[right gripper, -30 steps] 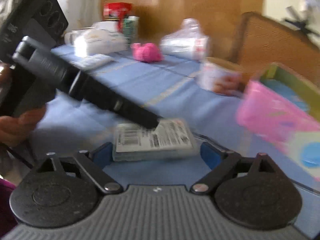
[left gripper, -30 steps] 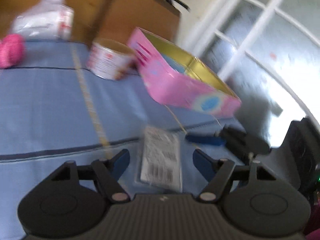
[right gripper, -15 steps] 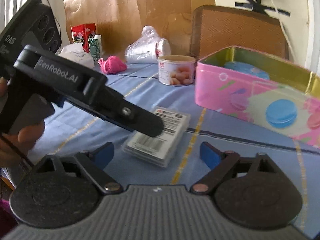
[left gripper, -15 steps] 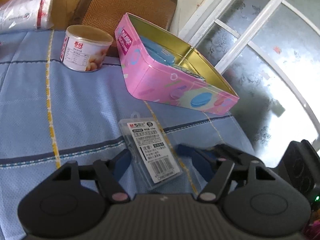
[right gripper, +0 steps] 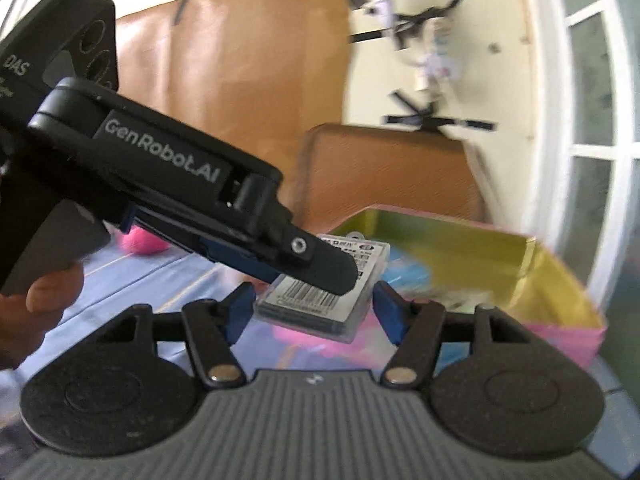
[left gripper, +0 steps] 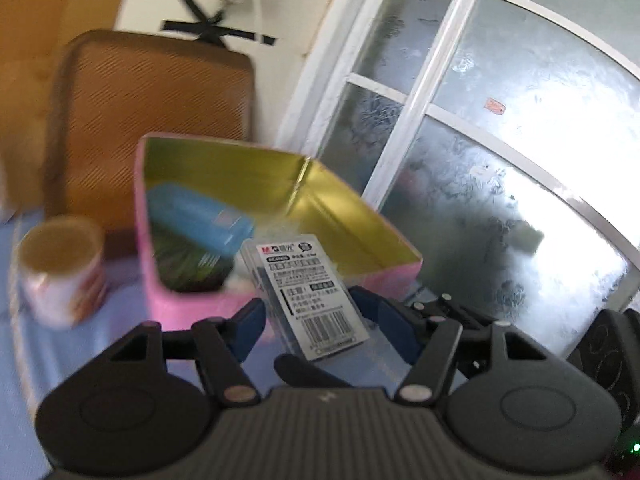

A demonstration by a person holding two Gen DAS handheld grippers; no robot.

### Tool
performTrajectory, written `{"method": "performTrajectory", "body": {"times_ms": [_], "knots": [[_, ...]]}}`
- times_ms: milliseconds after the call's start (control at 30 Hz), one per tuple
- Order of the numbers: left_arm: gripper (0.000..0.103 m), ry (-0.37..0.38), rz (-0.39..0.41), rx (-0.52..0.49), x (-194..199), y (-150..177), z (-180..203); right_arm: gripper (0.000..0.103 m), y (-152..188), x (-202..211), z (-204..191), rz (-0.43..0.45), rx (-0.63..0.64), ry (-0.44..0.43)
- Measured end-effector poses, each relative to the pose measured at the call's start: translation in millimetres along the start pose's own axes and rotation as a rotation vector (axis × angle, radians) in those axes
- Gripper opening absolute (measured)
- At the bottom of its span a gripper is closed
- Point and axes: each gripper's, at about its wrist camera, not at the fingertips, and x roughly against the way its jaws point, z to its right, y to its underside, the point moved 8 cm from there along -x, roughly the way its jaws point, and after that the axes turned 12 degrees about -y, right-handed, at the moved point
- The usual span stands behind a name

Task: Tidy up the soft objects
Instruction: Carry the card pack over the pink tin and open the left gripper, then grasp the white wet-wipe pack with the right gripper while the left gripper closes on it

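1. plastic case (left gripper: 312,292), clear with a barcode label, is held in the air just in front of the pink tin (left gripper: 180,304), off the blue tablecloth (right gripper: 132,276).
2. left gripper (left gripper: 308,308) is clamped on the case, its blue pads (left gripper: 250,322) against the long edges.
3. right gripper (right gripper: 314,304) comes in from the side, and its pads (right gripper: 386,312) press the case's two ends.
4. the tin stands open with a gold inside, and a blue box (left gripper: 200,216) lies in it.
5. a round can (left gripper: 60,272) stands just left of the tin, blurred.
6. a pink soft ball (right gripper: 140,244) lies farther back on the cloth, well apart from the case.
7. a brown chair back (left gripper: 152,120) rises behind the tin.
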Motion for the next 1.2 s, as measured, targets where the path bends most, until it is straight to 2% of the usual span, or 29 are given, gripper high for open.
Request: {"method": "performTrajectory", "body": {"times_ms": [200,267,333,367,400,500,600,667,733,800,933,1067,1200], "knots": [[0.065,0.003,0.005,-0.032,-54.2,-26.6,15.3,0.067,-10.9,-15.3,61.2,0.020,-0.030,0.121],[0.068,-0.058,0.007,-0.041,-70.6,-25.1,17.2,0.067,-9.2,-25.5,80.1,0.011,0.003,0.181],[0.068,-0.098,-0.003,-0.029,-77.7,-20.6,12.0,0.069,-1.3,-33.4,100.4,-0.017,0.048,0.290],[0.068,-0.095,-0.003,-0.010,-75.5,-17.9,8.6,0.069,3.4,-38.7,110.0,-0.046,0.048,0.337],[0.068,-0.082,0.006,0.005,-68.7,-15.8,4.7,0.069,7.2,-38.6,116.0,-0.056,0.026,0.348],[0.067,-0.074,0.050,0.024,-37.4,-7.9,-12.1,0.069,8.4,-24.5,115.3,-0.015,-0.065,0.305],[0.071,-0.070,0.083,0.070,2.3,10.7,-40.2,0.069,4.5,-12.2,102.2,0.022,-0.078,0.296],[0.071,-0.113,0.099,0.104,25.9,24.2,-66.4,0.068,-1.0,-7.5,88.0,0.051,-0.112,0.233],[0.071,-0.151,0.113,0.164,53.2,43.8,-97.5,0.068,-11.6,-20.1,76.3,0.059,-0.144,0.133],[0.071,-0.230,0.136,0.225,83.8,65.7,-133.7,0.068,-17.5,-27.2,48.3,0.048,-0.161,0.021],[0.071,-0.410,0.210,0.334,150.8,100.3,-199.1,0.068,-24.3,-62.3,-9.4,-0.031,-0.205,-0.197],[0.071,-0.613,0.296,0.428,215.3,129.8,-255.5,0.069,-26.6,-110.1,-72.9,-0.131,-0.220,-0.336],[0.071,-0.684,0.327,0.561,257.1,151.4,-303.3,0.069,-24.2,-142.0,-158.5,-0.237,-0.156,-0.518]]}}
